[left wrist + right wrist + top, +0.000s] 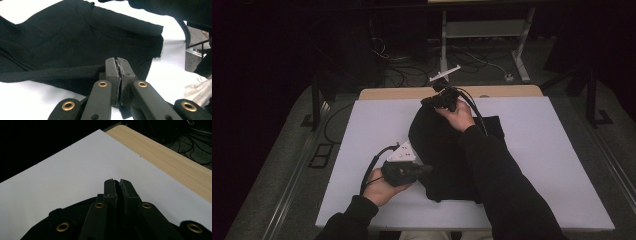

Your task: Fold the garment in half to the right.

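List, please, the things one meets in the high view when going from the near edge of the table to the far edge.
Left gripper, shut on the hem of the black garment → right gripper, shut on the garment's far edge → bare wooden strip of the table.

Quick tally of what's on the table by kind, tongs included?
Black garment: 1
White sheet over the table: 1
Tongs: 2, left tongs and right tongs, both shut on the garment
Total: 4
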Motion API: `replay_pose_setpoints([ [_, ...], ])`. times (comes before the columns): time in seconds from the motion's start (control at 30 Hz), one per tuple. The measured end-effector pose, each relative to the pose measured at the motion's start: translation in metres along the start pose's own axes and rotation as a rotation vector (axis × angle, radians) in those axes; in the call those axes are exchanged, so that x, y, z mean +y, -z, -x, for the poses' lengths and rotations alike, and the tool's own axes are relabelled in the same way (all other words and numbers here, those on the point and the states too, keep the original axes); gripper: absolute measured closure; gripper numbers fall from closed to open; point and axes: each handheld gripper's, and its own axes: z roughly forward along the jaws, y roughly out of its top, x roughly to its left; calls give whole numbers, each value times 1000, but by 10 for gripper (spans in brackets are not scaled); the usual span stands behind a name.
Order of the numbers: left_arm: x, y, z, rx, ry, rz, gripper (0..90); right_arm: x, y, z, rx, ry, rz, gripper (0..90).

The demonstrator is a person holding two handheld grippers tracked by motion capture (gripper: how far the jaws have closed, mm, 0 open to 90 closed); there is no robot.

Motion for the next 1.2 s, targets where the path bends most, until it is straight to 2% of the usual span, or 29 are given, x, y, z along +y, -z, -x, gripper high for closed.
replay_pose_setpoints([
  [1.2,30,-30,9,-50,-54,-7,872,-22,36,28,-31,-54,20,828],
])
